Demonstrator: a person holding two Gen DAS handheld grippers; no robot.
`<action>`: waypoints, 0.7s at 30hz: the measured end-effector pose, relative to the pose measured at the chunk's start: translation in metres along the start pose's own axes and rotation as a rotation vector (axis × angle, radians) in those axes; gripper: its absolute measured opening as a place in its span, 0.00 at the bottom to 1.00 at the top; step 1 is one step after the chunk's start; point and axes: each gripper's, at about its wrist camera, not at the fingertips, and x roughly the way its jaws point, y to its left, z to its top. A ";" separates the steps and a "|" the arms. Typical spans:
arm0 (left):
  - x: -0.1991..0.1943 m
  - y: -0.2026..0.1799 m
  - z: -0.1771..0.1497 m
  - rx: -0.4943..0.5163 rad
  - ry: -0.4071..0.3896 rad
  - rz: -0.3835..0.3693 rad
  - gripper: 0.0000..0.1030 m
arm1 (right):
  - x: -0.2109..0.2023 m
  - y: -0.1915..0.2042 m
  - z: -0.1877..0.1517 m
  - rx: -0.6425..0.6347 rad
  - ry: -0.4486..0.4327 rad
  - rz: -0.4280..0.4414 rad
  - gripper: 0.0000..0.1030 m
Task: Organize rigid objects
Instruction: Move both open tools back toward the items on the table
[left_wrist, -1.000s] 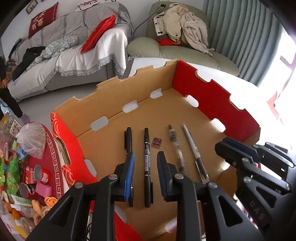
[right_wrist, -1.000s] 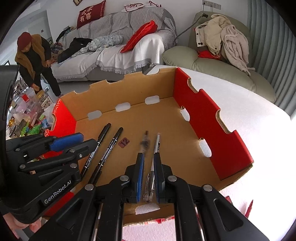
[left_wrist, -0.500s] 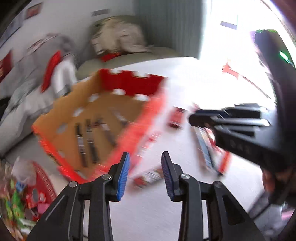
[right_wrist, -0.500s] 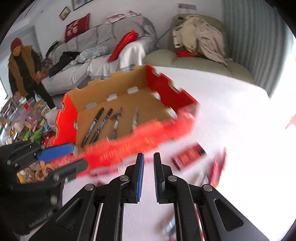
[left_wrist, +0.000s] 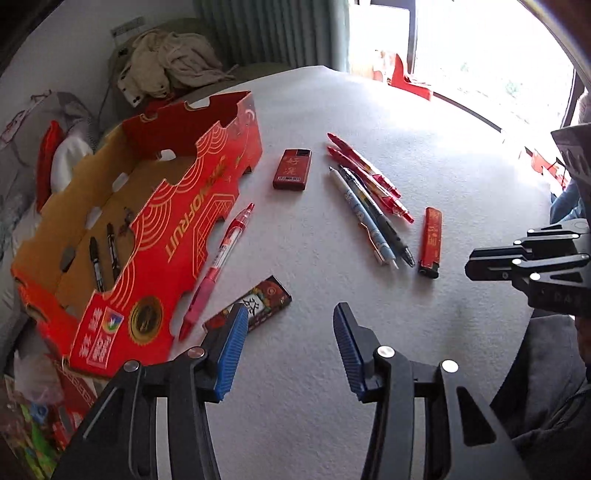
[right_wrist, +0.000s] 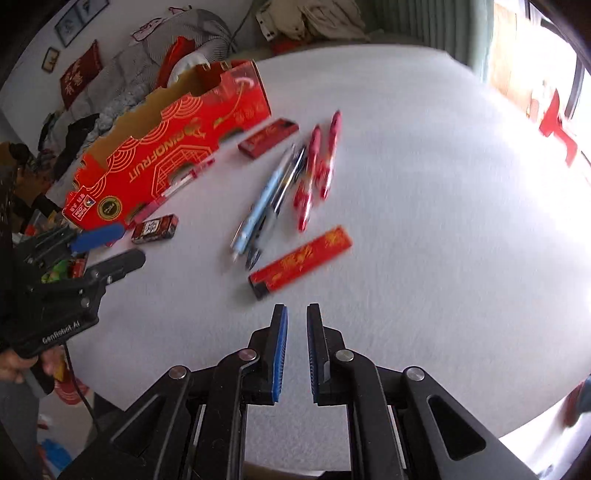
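A red cardboard tray holds black markers. On the white table lie a red pen beside the tray, a small patterned box, a red box, a cluster of pens and a red lighter. My left gripper is open and empty, just short of the patterned box. My right gripper is empty with jaws a narrow gap apart, just short of the lighter.
A sofa and an armchair with clothes stand behind the table. Clutter lies on the floor to the left. A bright window is at the right. The table edge curves near the right gripper.
Both grippers pulled back out of the tray to the near side of the table. The left jaws opened wider. The pens placed in the tray stayed there.
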 end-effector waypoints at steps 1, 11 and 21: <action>0.003 0.002 0.001 0.002 0.007 0.001 0.51 | 0.001 0.002 0.000 0.002 -0.005 0.012 0.11; 0.036 0.013 0.001 0.031 0.085 -0.009 0.52 | 0.008 0.005 -0.004 0.026 -0.008 0.040 0.11; 0.040 -0.006 -0.002 0.097 0.095 -0.014 0.73 | 0.007 -0.008 0.000 0.059 -0.018 0.024 0.11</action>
